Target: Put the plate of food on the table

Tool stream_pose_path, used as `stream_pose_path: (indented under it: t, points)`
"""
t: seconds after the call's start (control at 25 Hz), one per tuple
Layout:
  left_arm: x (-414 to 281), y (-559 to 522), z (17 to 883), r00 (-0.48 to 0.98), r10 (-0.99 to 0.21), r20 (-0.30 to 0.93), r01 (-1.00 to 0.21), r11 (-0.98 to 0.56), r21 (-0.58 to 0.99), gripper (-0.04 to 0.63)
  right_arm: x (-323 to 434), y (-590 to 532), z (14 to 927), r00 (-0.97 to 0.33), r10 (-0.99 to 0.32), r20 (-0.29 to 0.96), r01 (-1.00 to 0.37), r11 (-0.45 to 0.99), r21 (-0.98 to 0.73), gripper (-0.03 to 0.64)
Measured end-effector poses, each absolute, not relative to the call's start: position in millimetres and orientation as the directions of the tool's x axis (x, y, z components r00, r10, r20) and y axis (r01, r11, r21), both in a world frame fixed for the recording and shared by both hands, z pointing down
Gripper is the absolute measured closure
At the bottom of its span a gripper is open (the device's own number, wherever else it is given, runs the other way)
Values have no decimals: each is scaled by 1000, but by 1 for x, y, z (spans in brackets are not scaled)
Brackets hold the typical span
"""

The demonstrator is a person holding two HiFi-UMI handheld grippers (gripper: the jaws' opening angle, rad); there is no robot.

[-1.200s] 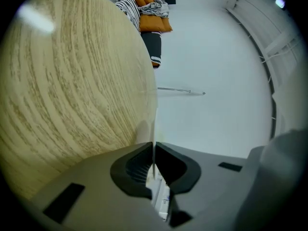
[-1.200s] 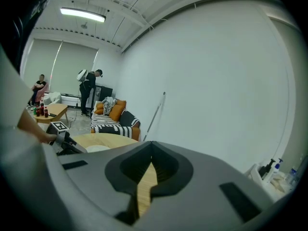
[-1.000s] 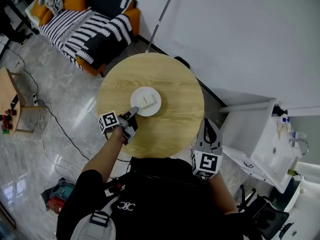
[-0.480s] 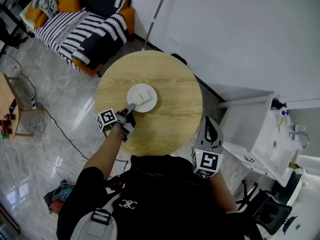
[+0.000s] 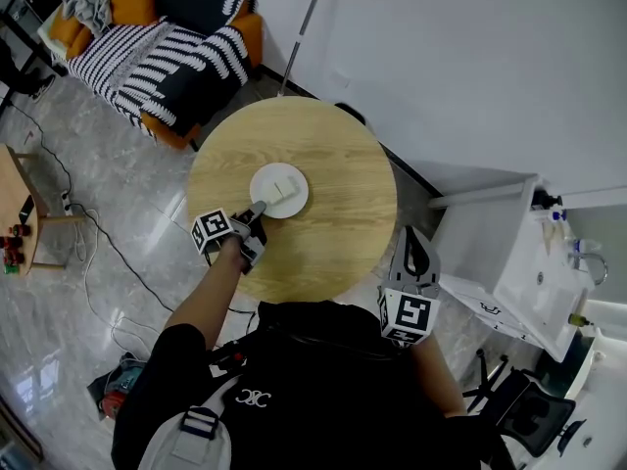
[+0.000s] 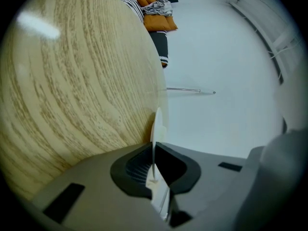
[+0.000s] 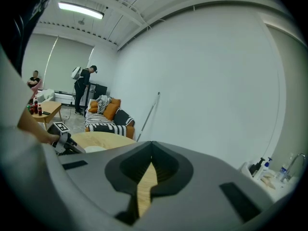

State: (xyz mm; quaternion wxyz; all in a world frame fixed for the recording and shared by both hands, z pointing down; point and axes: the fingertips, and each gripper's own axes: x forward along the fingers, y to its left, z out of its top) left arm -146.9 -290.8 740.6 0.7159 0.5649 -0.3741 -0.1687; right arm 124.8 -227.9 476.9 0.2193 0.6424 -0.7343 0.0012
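Plate (image 5: 279, 190) on table (image 5: 333, 233); left gripper (image 5: 260, 209) fingers clamped on rim; right gripper (image 5: 413, 237) fingers together.

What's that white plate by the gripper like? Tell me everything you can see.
The plate is small, round, white and smooth. It lies level, left of the middle of the round wooden table, with pale, flat oblong food pieces on it. The left gripper is shut on its near rim. Whether it rests fully on the table is unclear.

Black shirt (image 5: 323, 380), white logo (image 5: 254, 399); grey left gripper (image 5: 260, 209), right gripper (image 5: 411, 239), marker cubes (image 5: 211, 230)
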Motion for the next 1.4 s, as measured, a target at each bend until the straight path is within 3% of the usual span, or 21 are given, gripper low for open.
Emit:
stream_pose_path:
  t: [0.28,0.68,1.08,1.4]
  points:
    - [-148,-291,746,638,-629,444,-238,388,890,572,121,-225,479,-89,-940,329,-946,183,268,612]
    - [-152,-288,750,539,-530,655,-429,496,755,563,112,-220,476,-124,-940,317,-923,227,310,612]
    - [-145,-291,747,406,-424,810,-685,445,576,501,116,-220,473,-155,-939,308,-923,249,293,612]
    - [-159,-288,743,299,-451,841,-729,460,506,486,127,-222,478,-161,-938,308,-932,247,265,612]
